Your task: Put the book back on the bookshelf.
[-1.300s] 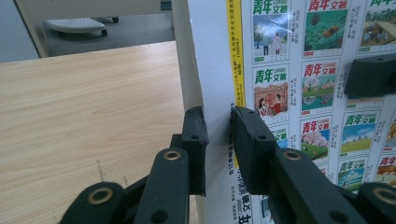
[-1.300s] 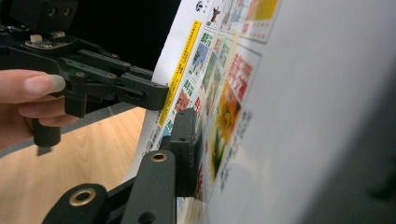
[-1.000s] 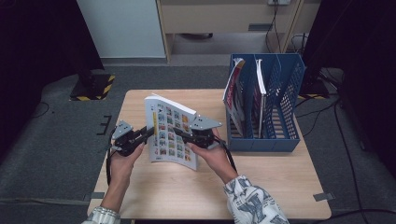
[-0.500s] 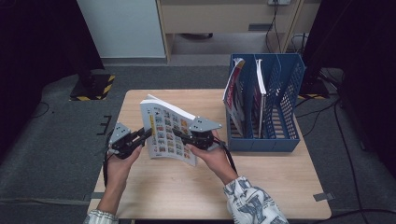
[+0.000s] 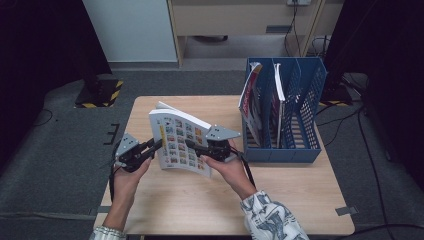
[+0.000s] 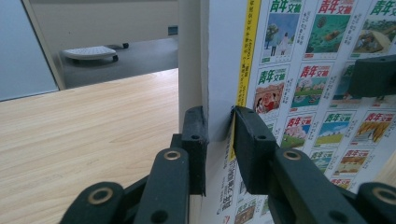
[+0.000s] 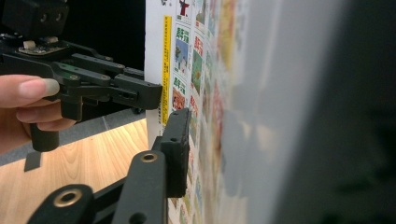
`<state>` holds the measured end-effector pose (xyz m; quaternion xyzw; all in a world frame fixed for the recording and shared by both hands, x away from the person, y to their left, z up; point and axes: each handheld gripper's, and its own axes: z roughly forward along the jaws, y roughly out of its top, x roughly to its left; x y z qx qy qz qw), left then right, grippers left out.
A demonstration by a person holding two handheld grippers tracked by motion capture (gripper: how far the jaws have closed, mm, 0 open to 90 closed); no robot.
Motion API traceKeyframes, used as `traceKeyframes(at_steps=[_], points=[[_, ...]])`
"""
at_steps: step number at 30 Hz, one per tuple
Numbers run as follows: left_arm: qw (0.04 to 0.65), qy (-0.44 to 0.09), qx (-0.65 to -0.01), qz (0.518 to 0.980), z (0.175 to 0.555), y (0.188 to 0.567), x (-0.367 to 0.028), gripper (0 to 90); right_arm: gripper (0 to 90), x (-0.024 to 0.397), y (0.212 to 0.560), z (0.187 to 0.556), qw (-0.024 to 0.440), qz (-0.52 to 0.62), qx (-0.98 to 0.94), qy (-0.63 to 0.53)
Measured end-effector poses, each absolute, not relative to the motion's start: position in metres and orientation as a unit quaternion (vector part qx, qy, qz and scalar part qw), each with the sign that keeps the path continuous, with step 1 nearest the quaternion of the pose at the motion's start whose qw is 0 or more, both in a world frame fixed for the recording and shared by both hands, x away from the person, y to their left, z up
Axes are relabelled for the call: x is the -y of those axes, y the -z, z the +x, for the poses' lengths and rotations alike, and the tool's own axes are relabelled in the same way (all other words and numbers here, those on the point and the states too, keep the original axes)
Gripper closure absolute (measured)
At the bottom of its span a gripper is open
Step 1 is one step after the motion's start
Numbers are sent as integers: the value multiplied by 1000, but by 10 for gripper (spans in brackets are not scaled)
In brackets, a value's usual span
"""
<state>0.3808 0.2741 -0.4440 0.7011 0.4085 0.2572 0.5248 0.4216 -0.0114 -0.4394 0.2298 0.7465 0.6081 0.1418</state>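
Observation:
A thick magazine (image 5: pixel 180 142) with a grid of small colour covers on its face stands on edge above the wooden table (image 5: pixel 200 205). My left gripper (image 5: pixel 159 144) is shut on its spine edge, a pad on each side (image 6: pixel 219 135) of the yellow strip. My right gripper (image 5: pixel 192 145) reaches in from the opposite edge, and its jaws have just been opening with the magazine (image 7: pixel 205 70) between them. One pad (image 7: pixel 180 140) lies close against the cover; the other jaw is hidden behind blurred pages. The left gripper (image 7: pixel 140 93) also appears there, held in a hand.
A blue mesh file rack (image 5: pixel 310 100) stands at the table's right rear with two magazines (image 5: pixel 250 110) upright in its slots. A white cabinet and a dark floor with cables lie beyond the table's far edge.
The magazine has tipped a little more upright and its left edge has shifted slightly left with the left gripper. Both hands stay in about the same place.

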Motion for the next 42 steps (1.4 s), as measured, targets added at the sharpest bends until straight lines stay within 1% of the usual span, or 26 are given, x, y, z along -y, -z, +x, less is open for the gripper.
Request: traceKeyframes(at_steps=[4,9,12,13,18,23,28,30,31,33,35,36,37,38,39,40,41,42], points=[[527,-255,-407,701,378,445,-276,741,651,14,444,418,141,224,-747,-610],[527,-255,-405,702,375,445,-277,739,652,15,450,416,145,221,-746,-611],[527,-255,-405,702,374,445,-278,738,694,15,451,414,152,218,-745,-612],[527,-255,-404,703,373,445,-278,738,692,15,451,414,154,217,-744,-613],[528,-254,-403,703,370,445,-279,740,648,14,448,414,142,212,-741,-621],[529,-254,-402,703,368,446,-279,743,554,13,439,417,129,202,-739,-630],[530,-254,-400,703,365,446,-280,745,508,15,432,420,120,204,-733,-638],[530,-254,-400,703,365,446,-280,746,442,15,425,421,113,208,-728,-644],[530,-254,-400,703,365,446,-280,746,423,15,423,421,107,209,-727,-646],[531,-254,-400,703,365,446,-279,746,410,14,420,422,103,209,-726,-647],[531,-254,-400,702,365,446,-280,745,390,12,415,423,111,211,-725,-646],[531,-254,-401,702,365,446,-280,745,379,13,416,424,103,199,-724,-653],[532,-253,-402,701,365,446,-280,745,391,12,416,424,101,202,-724,-652],[532,-253,-404,700,365,447,-280,742,433,11,416,423,107,201,-727,-648],[532,-253,-404,700,365,447,-280,735,433,11,416,423,107,201,-727,-648],[532,-254,-404,700,366,447,-280,735,492,10,417,423,112,201,-730,-643],[531,-254,-406,699,366,447,-281,713,586,9,417,422,113,198,-732,-642],[531,-254,-407,699,366,448,-282,702,619,9,417,422,118,198,-732,-642]])
